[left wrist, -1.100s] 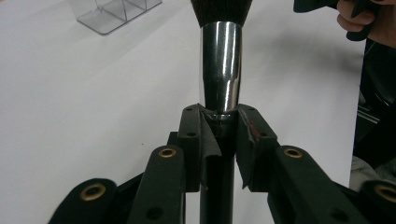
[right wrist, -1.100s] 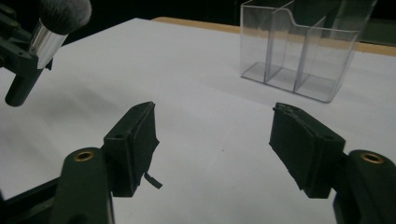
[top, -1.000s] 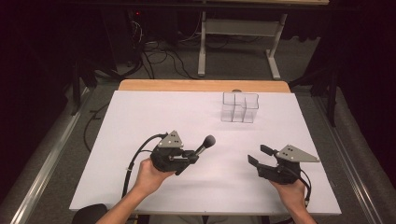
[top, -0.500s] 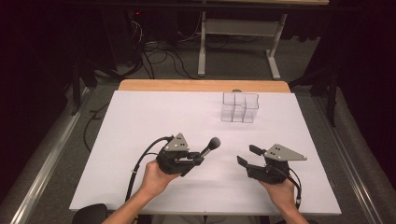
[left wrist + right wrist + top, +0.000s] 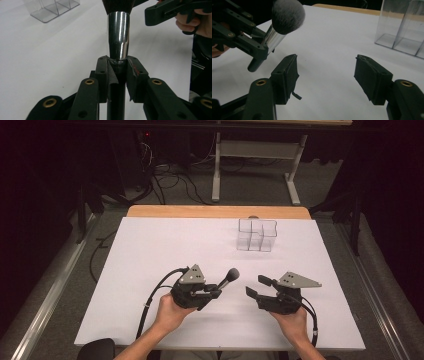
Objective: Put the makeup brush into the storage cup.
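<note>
The left gripper (image 5: 216,291) is clamped on a makeup brush (image 5: 227,278), its 2 pads pinching the black handle just below the shiny metal ferrule. In the left gripper view the brush (image 5: 119,37) runs straight up between the jaws, in line with them, the dark bristle head cut off by the top edge.

In the high view the brush's long axis slants up and away from the person, toward the right; the bristle head is the high, far end and the handle end is buried in the gripper. The brush is held above the white table (image 5: 165,250), near its front edge, between the 2 hands. In the right gripper view the head (image 5: 287,15) looks round and fluffy, grey at the tips, with the handle's butt poking out below the left gripper (image 5: 259,51).

The right gripper (image 5: 256,287) sits just right of the brush, apart from it. Its jaws stand wide with nothing between them, and they have just been opening.

A clear organizer (image 5: 256,235) with several compartments stands well beyond, toward the table's far edge.
</note>
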### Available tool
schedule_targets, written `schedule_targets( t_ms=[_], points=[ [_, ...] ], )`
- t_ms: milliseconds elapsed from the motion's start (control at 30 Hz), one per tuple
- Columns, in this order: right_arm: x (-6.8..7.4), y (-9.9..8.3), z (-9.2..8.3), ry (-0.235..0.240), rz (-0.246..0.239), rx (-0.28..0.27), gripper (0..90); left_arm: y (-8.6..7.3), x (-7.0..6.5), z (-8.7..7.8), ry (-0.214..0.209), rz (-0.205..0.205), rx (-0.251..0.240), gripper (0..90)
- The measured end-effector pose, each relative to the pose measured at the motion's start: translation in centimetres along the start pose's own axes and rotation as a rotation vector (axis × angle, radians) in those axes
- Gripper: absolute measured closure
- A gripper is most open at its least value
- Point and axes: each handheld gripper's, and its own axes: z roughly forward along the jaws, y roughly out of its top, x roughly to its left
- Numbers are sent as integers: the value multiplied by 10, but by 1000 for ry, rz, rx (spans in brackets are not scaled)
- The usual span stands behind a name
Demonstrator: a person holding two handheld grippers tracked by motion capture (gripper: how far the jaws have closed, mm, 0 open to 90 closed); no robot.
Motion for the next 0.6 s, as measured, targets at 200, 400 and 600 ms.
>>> schedule_targets(
  t_ms=[200, 400, 600],
  points=[
    [8, 1, 2, 66, -8, 16, 462, 2, -2, 1, 1, -7, -20, 730],
    [7, 4, 2, 114, -29, 36, 556, 2, -1, 2, -3, -9, -31, 730],
    [14, 6, 12, 156, -36, 60, 576, 3, -1, 2, -7, -3, -48, 729]
  ],
)
